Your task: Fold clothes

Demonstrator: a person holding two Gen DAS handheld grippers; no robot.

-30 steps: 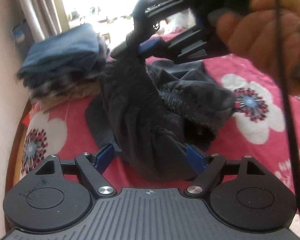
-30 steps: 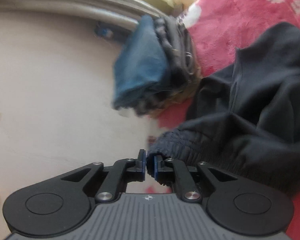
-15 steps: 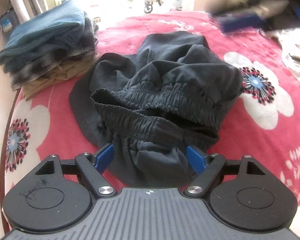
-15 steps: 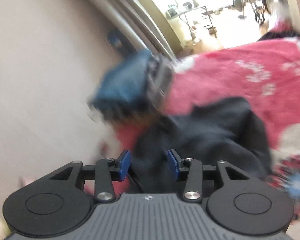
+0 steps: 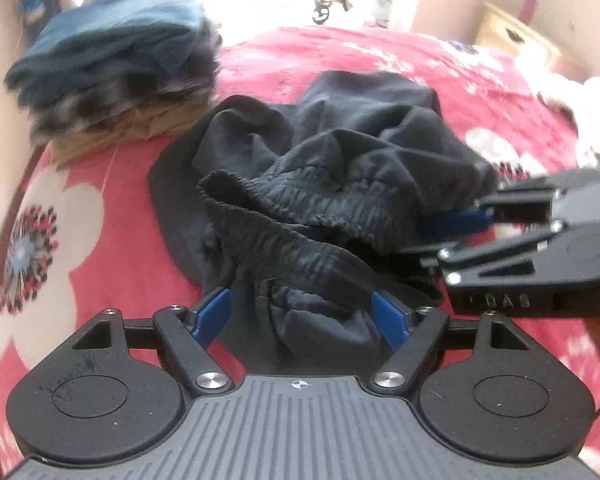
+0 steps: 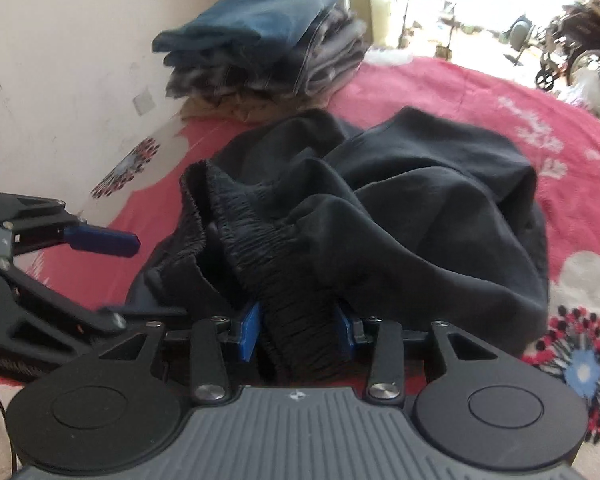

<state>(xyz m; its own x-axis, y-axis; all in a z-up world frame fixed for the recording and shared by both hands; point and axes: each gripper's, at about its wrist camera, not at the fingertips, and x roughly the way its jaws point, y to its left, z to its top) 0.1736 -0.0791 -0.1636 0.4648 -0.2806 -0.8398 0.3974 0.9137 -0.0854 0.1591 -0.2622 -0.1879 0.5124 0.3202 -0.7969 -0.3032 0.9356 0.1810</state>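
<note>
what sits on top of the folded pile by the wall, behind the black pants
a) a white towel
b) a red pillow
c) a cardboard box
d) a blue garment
d: in both wrist views the pile of folded clothes behind the black pants is topped by a blue folded garment, with grey and tan layers under it.

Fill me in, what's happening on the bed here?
A person with two handheld grippers is working on crumpled black pants on a red floral blanket. The right gripper straddles the elastic waistband, jaws not closed. The left gripper is open around another bunch. Nothing is folded yet; a folded stack sits behind.
</note>
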